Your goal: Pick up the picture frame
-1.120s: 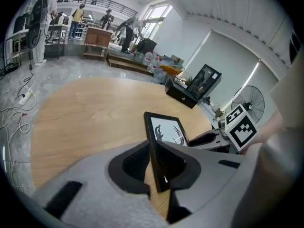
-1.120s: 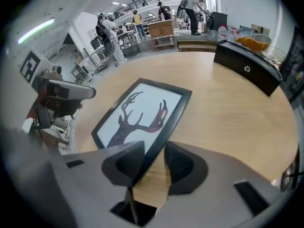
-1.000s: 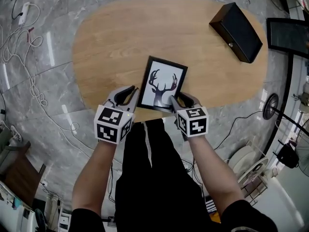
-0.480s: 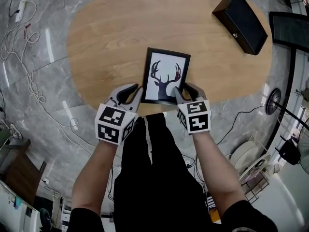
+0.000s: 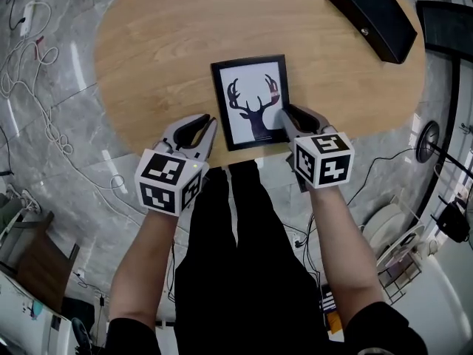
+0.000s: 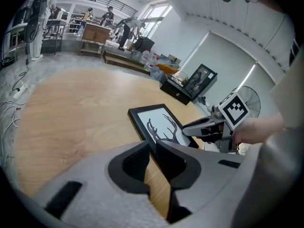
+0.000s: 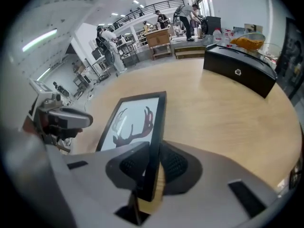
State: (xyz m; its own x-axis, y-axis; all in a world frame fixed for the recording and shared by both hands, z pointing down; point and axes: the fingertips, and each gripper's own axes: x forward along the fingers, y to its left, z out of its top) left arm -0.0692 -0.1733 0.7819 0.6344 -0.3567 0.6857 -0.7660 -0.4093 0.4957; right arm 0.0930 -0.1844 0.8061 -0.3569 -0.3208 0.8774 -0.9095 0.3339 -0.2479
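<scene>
The picture frame (image 5: 251, 102), black-rimmed with a deer-antler print, lies near the front edge of the oval wooden table (image 5: 162, 43). My right gripper (image 5: 285, 121) is at the frame's lower right corner. In the right gripper view its jaws (image 7: 152, 163) are closing, and both pads touch the frame's (image 7: 135, 122) right rim, which stands between them. My left gripper (image 5: 201, 133) is over the table edge just left of the frame, apart from it. In the left gripper view its jaws (image 6: 153, 148) are shut with nothing in them; the frame (image 6: 159, 125) and the right gripper (image 6: 192, 127) lie ahead.
A black box (image 5: 373, 17) lies at the table's far right. Cables (image 5: 37, 87) trail over the marble floor on the left, and a fan (image 5: 421, 143) stands on the right. The person's legs are right behind the table's front edge.
The right jaws have come in onto the frame's right rim. The frame has swung a little counter-clockwise on the table. The left gripper has barely shifted.
</scene>
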